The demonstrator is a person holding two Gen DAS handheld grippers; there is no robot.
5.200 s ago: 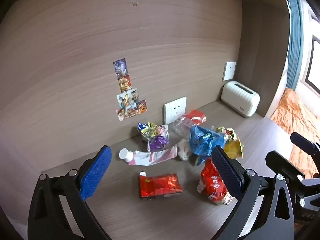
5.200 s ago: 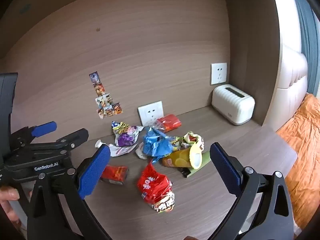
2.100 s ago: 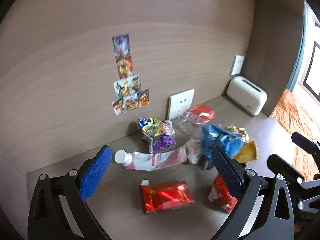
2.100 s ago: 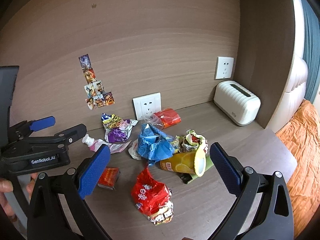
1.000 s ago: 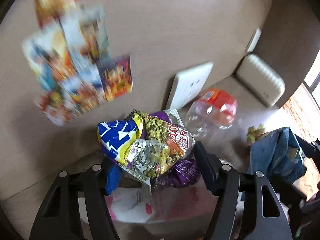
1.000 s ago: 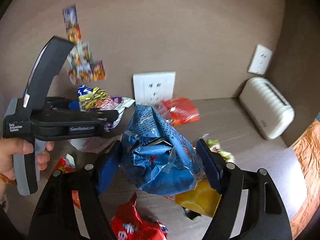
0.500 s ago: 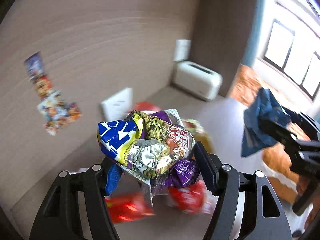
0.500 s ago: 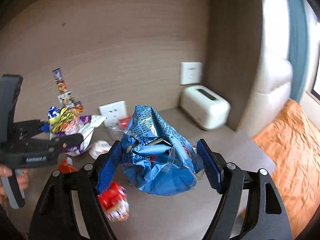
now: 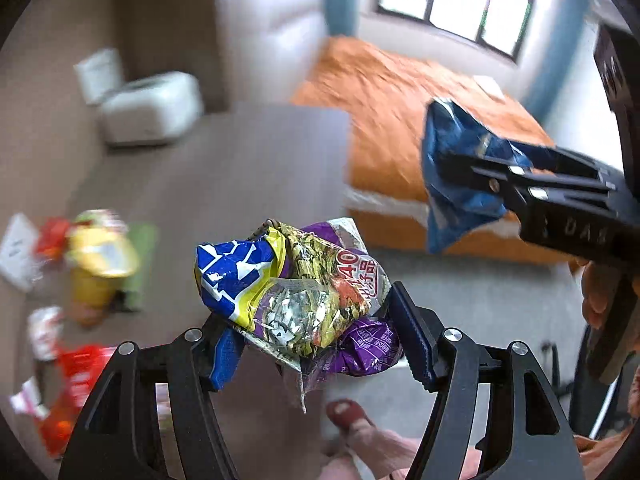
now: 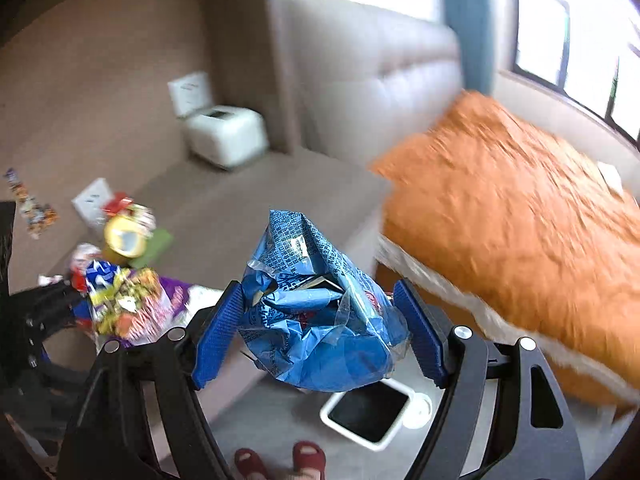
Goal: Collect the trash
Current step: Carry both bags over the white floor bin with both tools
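Left wrist view, left to right: blurred litter left on the worktop (image 9: 248, 168) — red wrappers (image 9: 76, 376), a yellow cup (image 9: 100, 264) on its side, a white box-shaped appliance (image 9: 152, 108) at the back. Centre: left hand-held gripper (image 9: 316, 344) clenched on a crumpled bundle of snack wrappers (image 9: 296, 284) (blue-white, yellow-green foil, purple), held up off the worktop. Right: right hand-held gripper (image 9: 460, 176) seen side-on, gripping a blue bag (image 9: 456, 184) in front of the orange bed (image 9: 404, 120); fingers (image 9: 596, 292) of a hand on its handle. Only this view shows a bare foot in a red slipper (image 9: 344, 412) just below the bundle.

Right wrist view: left hand-held gripper and its bundle at far left, wall stickers (image 10: 32, 208), socket plate (image 10: 94, 200), yellow cup behind. Centre: right hand-held gripper (image 10: 320, 336), pads pressed on both sides of the blue bag. Only here: a white bin (image 10: 376, 412) with a dark opening on the floor directly under the bag, two red slippers beside it.

Writing: "40" plus red characters on the bundle; fine print on the blue bag too small to read; letters on the right tool's body blurred.

Against half a second earlier: both views have swung off the wall toward bed and window; bin newly in sight; both grips unchanged
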